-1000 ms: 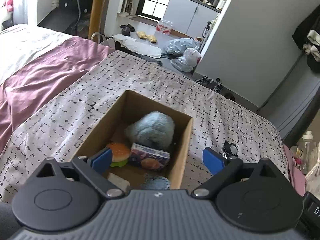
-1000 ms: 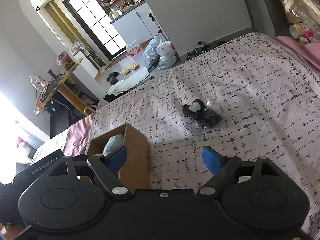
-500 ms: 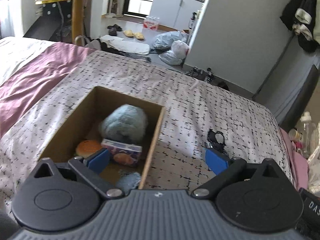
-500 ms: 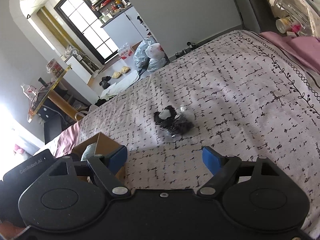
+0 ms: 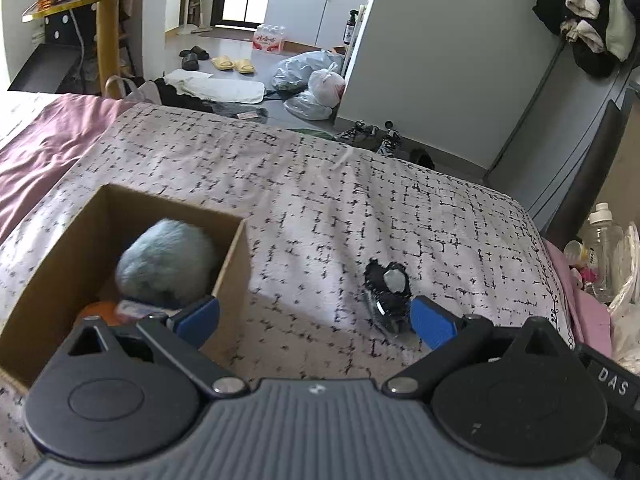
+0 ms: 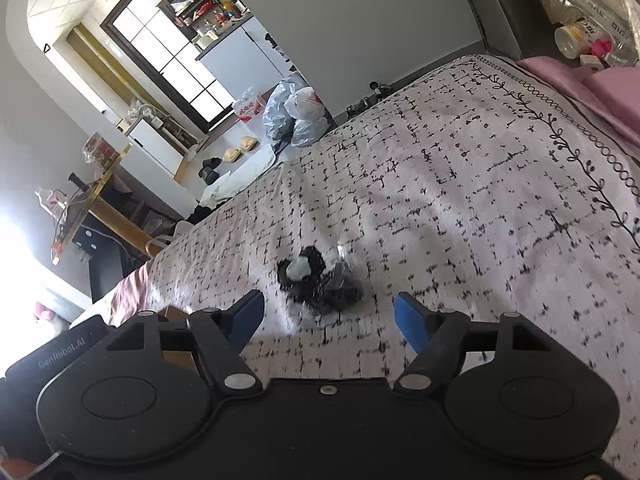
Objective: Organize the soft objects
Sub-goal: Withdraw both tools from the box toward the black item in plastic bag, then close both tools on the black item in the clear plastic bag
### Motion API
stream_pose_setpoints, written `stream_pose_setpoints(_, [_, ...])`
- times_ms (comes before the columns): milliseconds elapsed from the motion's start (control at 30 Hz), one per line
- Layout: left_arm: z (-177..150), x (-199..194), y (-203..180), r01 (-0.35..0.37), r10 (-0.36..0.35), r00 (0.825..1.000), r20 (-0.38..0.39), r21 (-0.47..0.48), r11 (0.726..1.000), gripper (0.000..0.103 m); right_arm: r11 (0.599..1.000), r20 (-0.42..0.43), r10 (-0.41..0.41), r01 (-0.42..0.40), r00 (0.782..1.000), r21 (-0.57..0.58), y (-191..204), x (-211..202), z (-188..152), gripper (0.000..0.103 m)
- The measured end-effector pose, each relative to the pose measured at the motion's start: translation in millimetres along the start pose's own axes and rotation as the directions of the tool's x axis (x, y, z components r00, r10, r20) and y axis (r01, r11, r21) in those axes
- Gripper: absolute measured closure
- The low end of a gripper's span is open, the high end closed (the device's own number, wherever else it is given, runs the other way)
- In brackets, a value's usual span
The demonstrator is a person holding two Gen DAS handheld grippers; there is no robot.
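R tool [image 6: 329,318] nearer black toy [image 6: 320,280], jaws narrowing, empty

The patterned bedspread [image 6: 460,184] lies bare on all sides of the black-and-white soft item [image 6: 316,280], giving open approach from above and from either side. The cardboard box [image 5: 230,276] stands well apart on one side; its upright wall blocks passage there. Bottles [image 6: 588,8] crowd the far bed edge, clear of the item.
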State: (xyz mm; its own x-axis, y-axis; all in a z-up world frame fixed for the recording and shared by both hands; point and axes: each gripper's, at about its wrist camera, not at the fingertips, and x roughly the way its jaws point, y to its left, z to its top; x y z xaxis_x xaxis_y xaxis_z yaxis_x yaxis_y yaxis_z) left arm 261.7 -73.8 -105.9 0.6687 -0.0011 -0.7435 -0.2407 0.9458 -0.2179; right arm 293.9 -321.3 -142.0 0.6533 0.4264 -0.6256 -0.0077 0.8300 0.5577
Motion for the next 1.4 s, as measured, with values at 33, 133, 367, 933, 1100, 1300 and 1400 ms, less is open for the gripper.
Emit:
stream_pose_setpoints(33, [1.3,2.9,-3.0,-0.002,0.002,1.0,0.001,0.002,1.0,0.003,1.0,0.004,0.001,-0.001,1.0,0.0,-0.6,2.5,3.3,0.032])
stream_pose_setpoints(133, [6.0,14.2,-12.3,0.007,-0.007,1.0,-0.009,0.012,1.0,0.004,1.0,0.014,0.002,-0.002,1.0,0.018,-4.0,10.0,13.6,0.032])
stream_pose_setpoints(367, [16.4,41.6,-28.0,0.012,-0.012,1.0,-0.028,0.016,1.0,0.004,0.999,0.017,0.013,-0.014,1.0,0.051,-12.0,31.3,31.1,0.032])
stream_pose_setpoints(933, [20.4,115.7,-47.6,0.014,-0.012,0.995,-0.104,0.019,1.0,0.009,0.988,-0.045,0.075,-0.068,0.996,0.141,-46.7,100.0,9.4,0.049])
stream_pose_setpoints(1100, [17.4,137.4,-51.0,0.018,-0.018,0.991,-0.133,0.003,1.0,0.018,0.989,-0.088,0.075,-0.063,0.993,0.131,-44.4,111.4,3.2,0.049])
stream_pose_setpoints(1300, [11.3,154.4,-40.4,0.038,-0.051,0.984,-0.171,-0.074,0.997,0.045,0.996,-0.091,0.059,-0.053,0.994,0.068,-34.4,119.7,-1.2,0.049])
stream_pose_setpoints(1400, [11.0,154.8,-37.2,0.07,-0.087,0.982,-0.168,-0.102,0.992,0.07,0.996,-0.101,0.075,-0.069,0.992,0.065,-33.1,123.2,-3.8,0.049])
